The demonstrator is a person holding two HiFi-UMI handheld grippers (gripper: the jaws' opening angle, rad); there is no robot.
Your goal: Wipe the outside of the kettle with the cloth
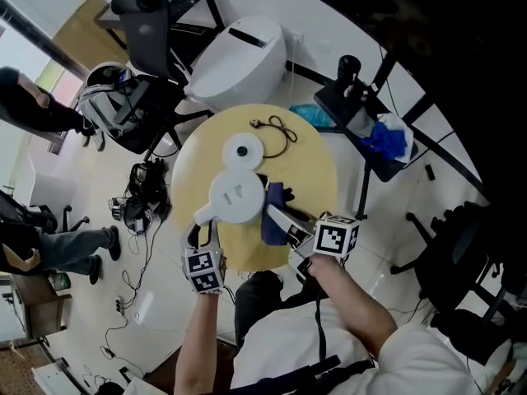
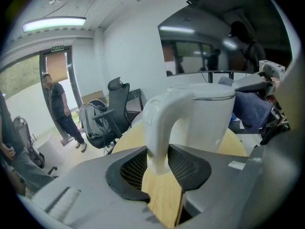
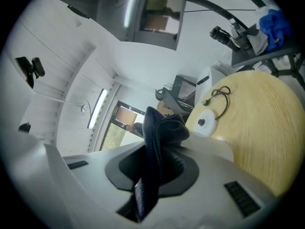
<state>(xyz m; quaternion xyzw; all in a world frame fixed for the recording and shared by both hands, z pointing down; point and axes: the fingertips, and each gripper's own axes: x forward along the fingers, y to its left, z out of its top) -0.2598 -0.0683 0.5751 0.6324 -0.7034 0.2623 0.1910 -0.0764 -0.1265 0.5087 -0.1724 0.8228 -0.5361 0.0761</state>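
White plastic fills the left side: the left gripper (image 1: 200, 235) has its jaws closed on the handle (image 2: 159, 128) of the kettle (image 1: 236, 194). I judge this hold steadies the kettle so it cannot slide or turn while it is rubbed. The kettle stands on the round wooden table (image 1: 317, 171), close to the rim nearest the person, so little room lies on the kettle's near side. Beyond the kettle lies its round base (image 1: 244, 149) with a cord (image 1: 280, 128), near enough that a hard push could knock it. Just right of the kettle, the right gripper (image 1: 278, 214) pinches the dark blue cloth (image 3: 159, 132). A folded wad stands out past the jaws, seemingly to meet the kettle's wall first; whether it touches I cannot tell. Bare wood right of the kettle leaves room to sweep.
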